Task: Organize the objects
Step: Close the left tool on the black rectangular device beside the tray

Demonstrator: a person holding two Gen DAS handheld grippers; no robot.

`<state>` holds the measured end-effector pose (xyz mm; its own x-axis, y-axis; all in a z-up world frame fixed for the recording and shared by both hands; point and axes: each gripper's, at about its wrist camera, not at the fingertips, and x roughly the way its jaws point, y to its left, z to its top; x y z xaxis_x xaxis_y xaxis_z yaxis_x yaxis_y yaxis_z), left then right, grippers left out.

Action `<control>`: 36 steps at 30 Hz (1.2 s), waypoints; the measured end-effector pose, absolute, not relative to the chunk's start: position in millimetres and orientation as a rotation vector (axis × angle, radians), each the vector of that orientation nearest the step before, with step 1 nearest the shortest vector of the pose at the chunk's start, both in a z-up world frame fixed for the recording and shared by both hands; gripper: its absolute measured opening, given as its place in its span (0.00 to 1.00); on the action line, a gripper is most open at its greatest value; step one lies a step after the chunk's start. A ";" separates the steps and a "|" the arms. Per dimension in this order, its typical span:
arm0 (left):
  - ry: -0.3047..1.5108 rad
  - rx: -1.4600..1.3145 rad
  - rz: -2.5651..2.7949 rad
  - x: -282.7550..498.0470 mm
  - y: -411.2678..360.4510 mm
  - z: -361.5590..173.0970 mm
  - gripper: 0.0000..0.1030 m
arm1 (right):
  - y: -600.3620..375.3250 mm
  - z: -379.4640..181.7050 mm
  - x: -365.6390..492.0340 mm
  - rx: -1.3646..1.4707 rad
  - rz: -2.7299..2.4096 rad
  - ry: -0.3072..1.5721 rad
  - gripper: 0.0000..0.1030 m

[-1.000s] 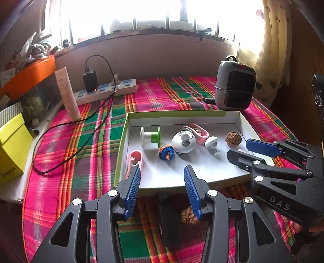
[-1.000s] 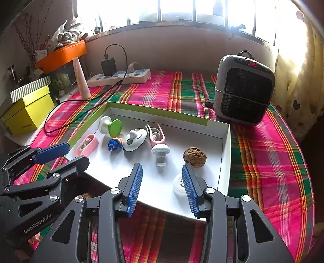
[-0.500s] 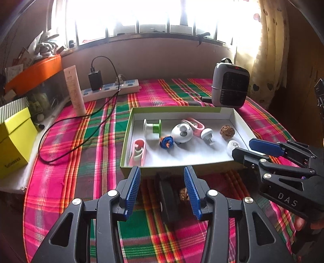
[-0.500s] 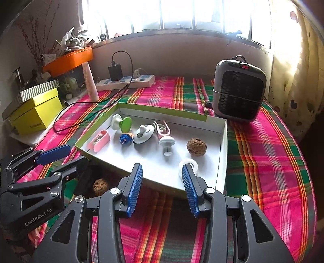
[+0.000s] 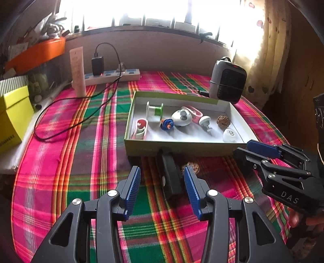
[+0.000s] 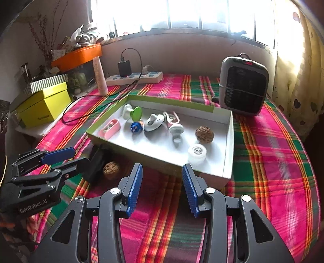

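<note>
Both my left gripper (image 5: 162,183) and right gripper (image 6: 162,185) hang open, empty; the walnut (image 6: 111,170) beside the black case (image 5: 169,174) may roll if nudged.

Strong daylight pours through the window (image 5: 162,12) at the back and blows it out to plain white in both views, so the panes carry no detail. The curtain (image 6: 299,76) glows yellow beside it. The wall under the sill sits in backlit shade. Inside the shallow box (image 6: 227,141) the small things throw soft shadows toward the camera. The plaid cloth (image 5: 81,161) is bright and saturated, slightly smeared in places. Fisheye bending curves the edges, and the corners fall off to black.
</note>
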<state>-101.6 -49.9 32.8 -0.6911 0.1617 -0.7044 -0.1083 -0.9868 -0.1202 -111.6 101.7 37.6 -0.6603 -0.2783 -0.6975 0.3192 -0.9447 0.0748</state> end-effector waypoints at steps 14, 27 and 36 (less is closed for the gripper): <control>-0.143 -1.224 2.708 -112.6 -47.5 17.9 0.42 | 93.5 27.7 -105.3 1.109 -2.551 0.095 0.41; -0.159 -1.285 2.697 -126.8 -49.2 9.1 0.42 | 87.8 25.8 -106.4 1.117 -2.539 0.101 0.41; -0.160 -1.299 2.706 -136.4 -52.1 5.7 0.42 | 85.0 24.5 -108.2 1.123 -2.529 0.107 0.41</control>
<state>-136.4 -52.1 5.7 -0.6192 0.1675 -0.7671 -0.0762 -0.9852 -0.1537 -108.2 85.0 24.5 -0.6140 -0.3019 -0.7292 0.3622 -0.9287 0.0795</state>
